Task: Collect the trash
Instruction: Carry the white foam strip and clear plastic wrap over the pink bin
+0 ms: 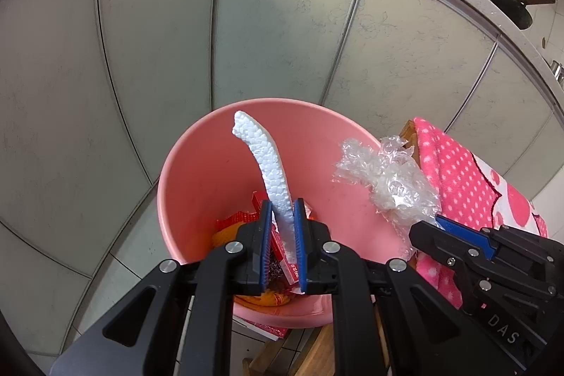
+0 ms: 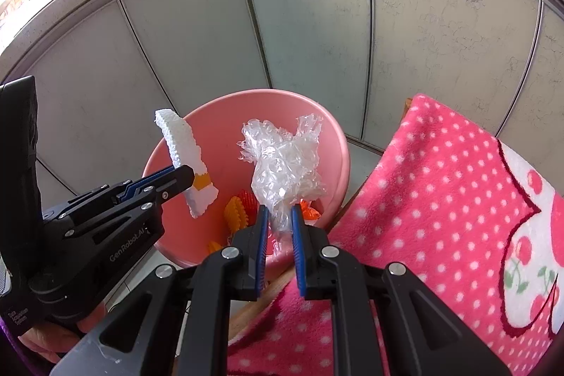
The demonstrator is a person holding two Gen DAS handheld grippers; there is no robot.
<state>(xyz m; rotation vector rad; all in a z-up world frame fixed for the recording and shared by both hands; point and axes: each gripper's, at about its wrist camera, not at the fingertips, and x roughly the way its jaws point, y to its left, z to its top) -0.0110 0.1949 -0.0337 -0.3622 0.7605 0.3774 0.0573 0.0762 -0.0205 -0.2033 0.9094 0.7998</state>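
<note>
**Two pieces of trash poised over the bin**

Left wrist view: the left gripper [image 1: 283, 217] is clamping its fingers on one white foam strip [image 1: 262, 161], holding it over the single pink bin [image 1: 197, 164], where red and orange wrappers are already lying.

Right wrist view: the right gripper [image 2: 279, 221] is pinching one wad of clear plastic wrap [image 2: 283, 161], seemingly just inside the bin's rim. The drop step is in hand; next, both pairs of fingers need opening.
</note>
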